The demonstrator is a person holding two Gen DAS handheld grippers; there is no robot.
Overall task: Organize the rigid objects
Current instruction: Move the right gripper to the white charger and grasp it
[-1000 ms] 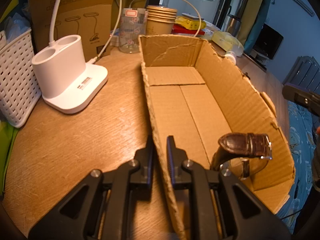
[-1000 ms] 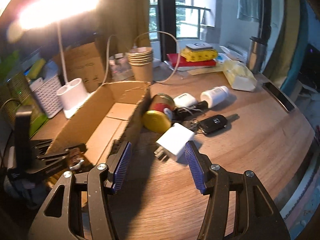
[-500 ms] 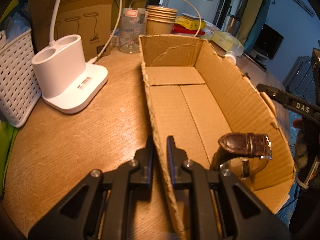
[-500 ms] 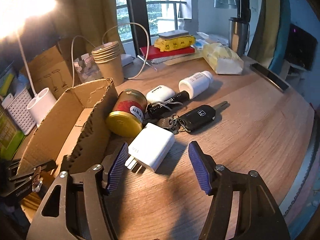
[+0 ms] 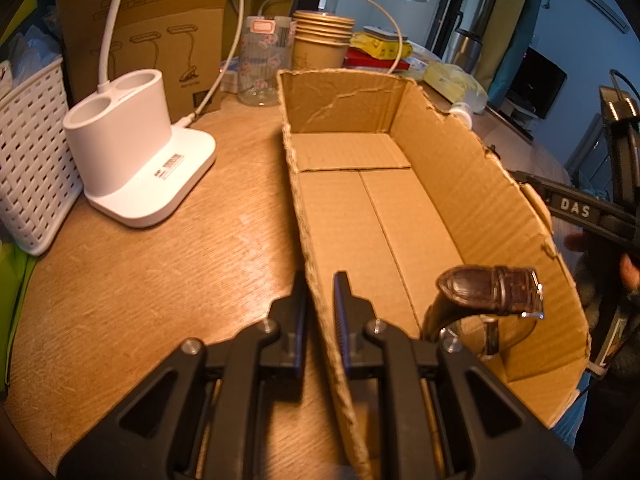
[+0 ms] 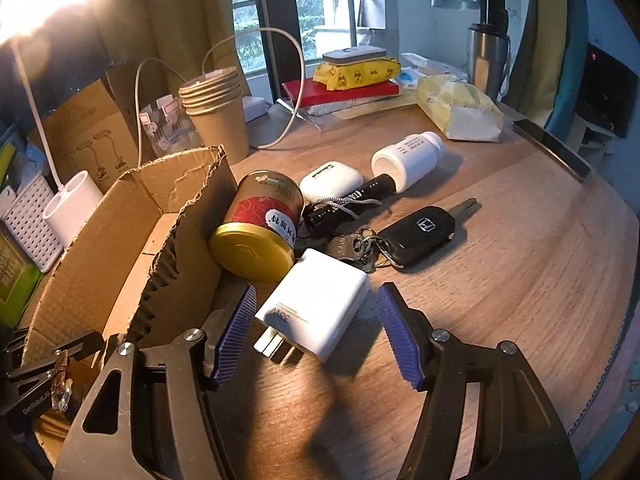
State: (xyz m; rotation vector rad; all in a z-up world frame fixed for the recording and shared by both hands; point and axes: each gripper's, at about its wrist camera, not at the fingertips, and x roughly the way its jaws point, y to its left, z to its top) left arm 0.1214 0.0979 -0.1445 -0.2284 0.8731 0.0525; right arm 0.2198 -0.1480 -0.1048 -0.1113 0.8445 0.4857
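While the left gripper (image 5: 320,312) clamps the box (image 5: 472,184) wall, only a watch (image 5: 488,292) lies inside; the right gripper (image 6: 316,320) straddles the charger (image 6: 316,304), unclenched, the other items still outside.

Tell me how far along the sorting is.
Early. Only the watch lies in the cardboard box. The left gripper clamps the box wall; the right gripper, jaws just opened, straddles the white charger. Tin, flashlight, earbud case, bottle and keys remain.
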